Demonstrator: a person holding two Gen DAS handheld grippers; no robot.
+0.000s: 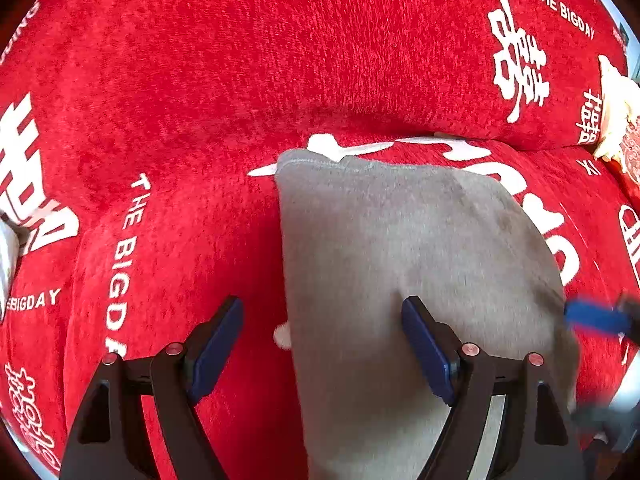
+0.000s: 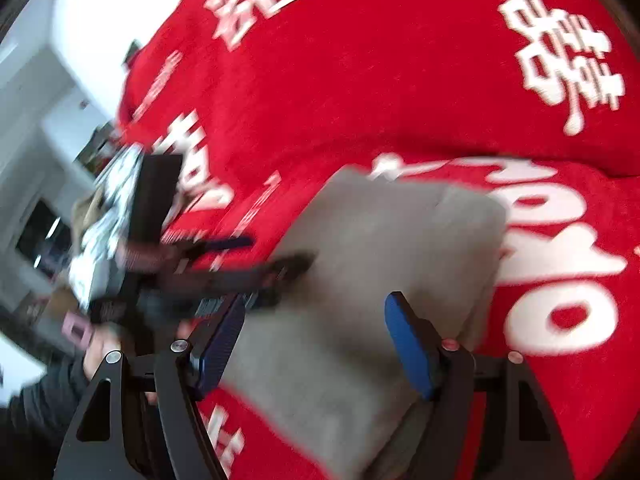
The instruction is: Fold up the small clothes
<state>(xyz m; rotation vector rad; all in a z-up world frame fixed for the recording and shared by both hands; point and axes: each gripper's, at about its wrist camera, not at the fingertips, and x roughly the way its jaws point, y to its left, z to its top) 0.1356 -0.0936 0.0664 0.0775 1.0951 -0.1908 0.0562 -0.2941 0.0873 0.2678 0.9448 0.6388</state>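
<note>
Folded grey garment [image 1: 400,264] flat on the red sofa cover [image 1: 180,80] printed with white characters and "THE BIGDAY", filling the centre and lower right of the left wrist view, its stitched hem toward the backrest. Left gripper [image 1: 322,316] above its left edge, blue-padded fingers [image 1: 218,344] spread wide and gripping nothing, one over red cover, the other over grey cloth. Right gripper [image 2: 314,316] over the same garment in the blurred right wrist view, fingers [image 2: 408,344] likewise wide apart and empty.
</note>
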